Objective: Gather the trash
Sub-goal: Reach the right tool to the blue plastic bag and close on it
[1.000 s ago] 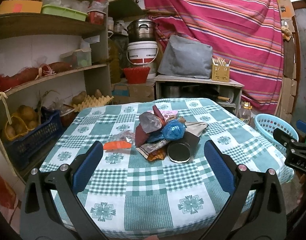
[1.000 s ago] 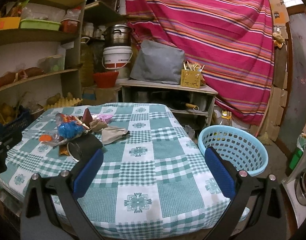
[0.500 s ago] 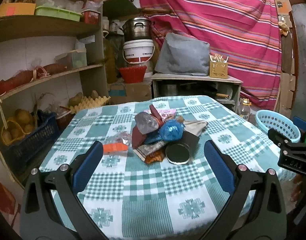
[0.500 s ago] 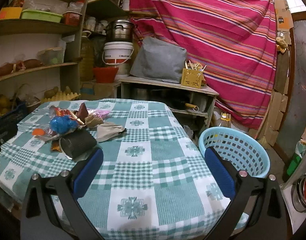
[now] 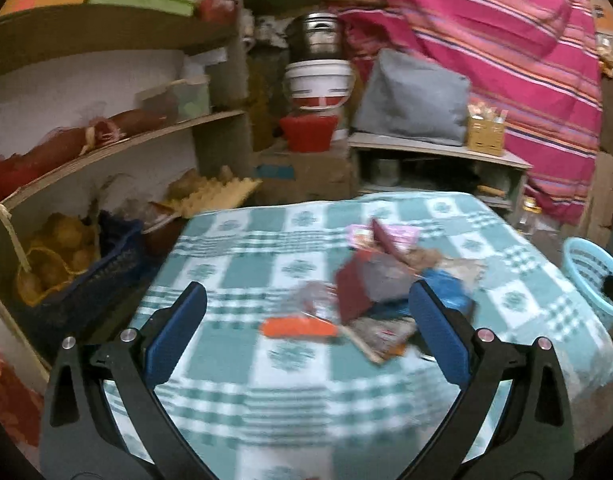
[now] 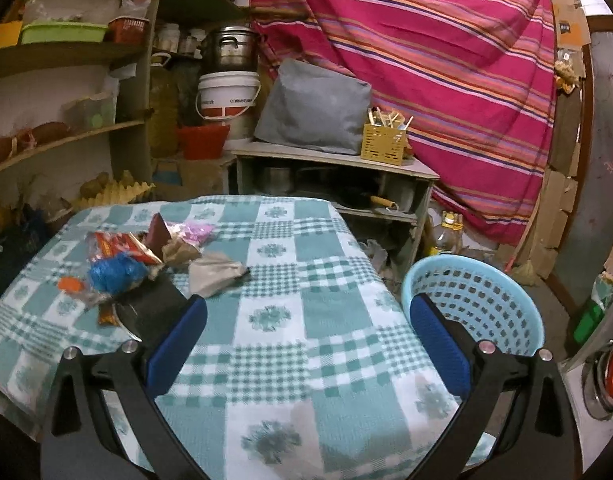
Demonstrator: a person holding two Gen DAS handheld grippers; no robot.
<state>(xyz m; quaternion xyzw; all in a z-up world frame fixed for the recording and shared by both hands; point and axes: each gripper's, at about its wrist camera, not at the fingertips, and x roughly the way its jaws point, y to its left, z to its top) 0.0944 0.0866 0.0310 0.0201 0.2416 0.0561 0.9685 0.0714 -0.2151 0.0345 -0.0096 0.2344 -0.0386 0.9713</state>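
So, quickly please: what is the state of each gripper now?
Left gripper: open, holding nothing.
Right gripper: open, holding nothing.

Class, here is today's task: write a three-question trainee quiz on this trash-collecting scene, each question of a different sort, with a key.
1. True or false: the left gripper holds the orange wrapper.
2. The blue basket is: A) on the table; B) beside the table; C) on a shelf.
3. Fill in: the right gripper jaws are ____.

Key: 1 false; 2 B; 3 open.
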